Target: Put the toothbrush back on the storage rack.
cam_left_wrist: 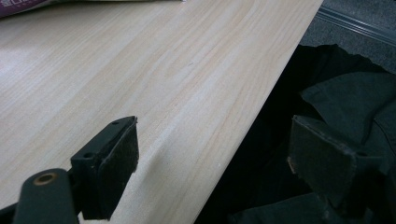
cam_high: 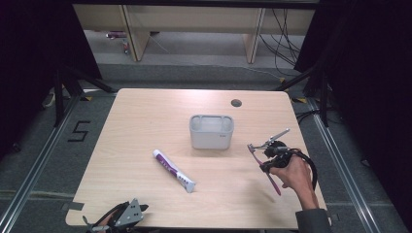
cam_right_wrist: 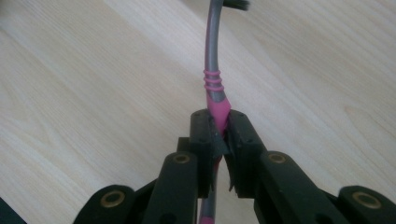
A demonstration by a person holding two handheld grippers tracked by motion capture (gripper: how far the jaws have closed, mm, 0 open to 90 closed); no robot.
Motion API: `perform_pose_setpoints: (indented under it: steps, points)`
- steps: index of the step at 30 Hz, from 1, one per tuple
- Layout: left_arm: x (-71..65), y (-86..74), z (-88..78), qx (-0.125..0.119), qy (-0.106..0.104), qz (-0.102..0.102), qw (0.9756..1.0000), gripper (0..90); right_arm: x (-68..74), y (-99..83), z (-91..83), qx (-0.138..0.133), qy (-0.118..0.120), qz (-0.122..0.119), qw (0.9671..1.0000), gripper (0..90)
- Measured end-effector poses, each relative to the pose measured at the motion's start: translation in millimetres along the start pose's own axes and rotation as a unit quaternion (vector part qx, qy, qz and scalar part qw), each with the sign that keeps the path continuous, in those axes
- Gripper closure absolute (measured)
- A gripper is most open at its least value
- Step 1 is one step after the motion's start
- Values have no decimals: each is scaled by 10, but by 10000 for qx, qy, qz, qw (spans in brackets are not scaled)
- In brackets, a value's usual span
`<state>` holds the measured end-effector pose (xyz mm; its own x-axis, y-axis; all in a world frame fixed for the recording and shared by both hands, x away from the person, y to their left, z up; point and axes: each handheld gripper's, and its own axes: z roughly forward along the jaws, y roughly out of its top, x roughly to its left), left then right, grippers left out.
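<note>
Toothbrush [cam_right_wrist: 215, 100] clamped mid-handle in right tongs [cam_right_wrist: 223, 128]; left tongs [cam_left_wrist: 210, 154] wide, over table edge [cam_left_wrist: 261, 93].

Toothbrush [cam_high: 265, 165], pink and grey, clamped at its pink neck, bristle head up and toward the holder, handle slanting down to the near right above the table. Toothpaste [cam_high: 174, 170], white and purple, flat, diagonal, left of centre. Holder [cam_high: 211, 131], grey, upright, mid-table.
</note>
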<state>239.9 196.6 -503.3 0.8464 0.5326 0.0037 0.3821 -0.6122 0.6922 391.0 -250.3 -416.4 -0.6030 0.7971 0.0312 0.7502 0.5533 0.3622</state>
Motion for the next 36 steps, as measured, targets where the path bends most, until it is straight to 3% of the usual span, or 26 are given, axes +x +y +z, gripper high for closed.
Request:
perform_pose_setpoints:
  steps: [14, 16, 17, 20, 22, 23, 24, 27, 28, 31, 32, 34, 35, 36]
  points:
    - [-1, -1, -1, -13, -3, -14, 10000, 159, 20, 13, -39, -632, 147, -22, 9979, 816]
    - [-4, -1, 0, -4, 7, -8, 10000, 159, 15, 26, -46, -746, 201, -132, 9969, 816]
    - [-4, 2, -2, -8, 9, -5, 10000, 159, 29, 28, -46, -803, 190, -51, 9966, 816]
    - [-13, 1, -4, -47, -42, -54, 10000, 159, 29, 40, -48, -979, 144, -115, 9950, 816]
    - [-5, -3, 2, -10, 7, -18, 10000, 159, 57, 43, -72, -998, 217, 2, 9948, 816]
    - [-4, -2, 1, -6, 8, 1, 10000, 159, 30, 48, -66, -1095, 153, -183, 9937, 816]
    - [-6, -1, -1, -3, 10, -1, 10000, 159, 47, 48, -77, -1135, 228, -62, 9933, 816]
    - [-12, 2, -3, -39, -44, -33, 10000, 159, 45, 51, -98, -1234, 221, -115, 9920, 816]
    - [-5, 1, 0, -5, 5, 7, 10000, 159, 27, 50, -88, -1359, 211, -191, 9903, 816]
    - [-15, -3, 2, -42, -5, -36, 10000, 159, 36, 47, -111, -1396, 206, -128, 9899, 816]
    - [-8, 0, -3, -20, -11, -6, 10000, 159, 35, 47, -103, -1578, 196, -136, 9872, 816]
    - [-1, 1, -3, 14, 4, 14, 10000, 159, 38, 52, -133, -1618, 260, -77, 9864, 816]
    - [0, 0, -3, 12, -2, 19, 10000, 159, 12, 59, -124, -1748, 208, -269, 9840, 816]
    - [1, 0, -4, 13, -1, 20, 10000, 158, 40, 59, -125, -1845, 248, -56, 9825, 816]
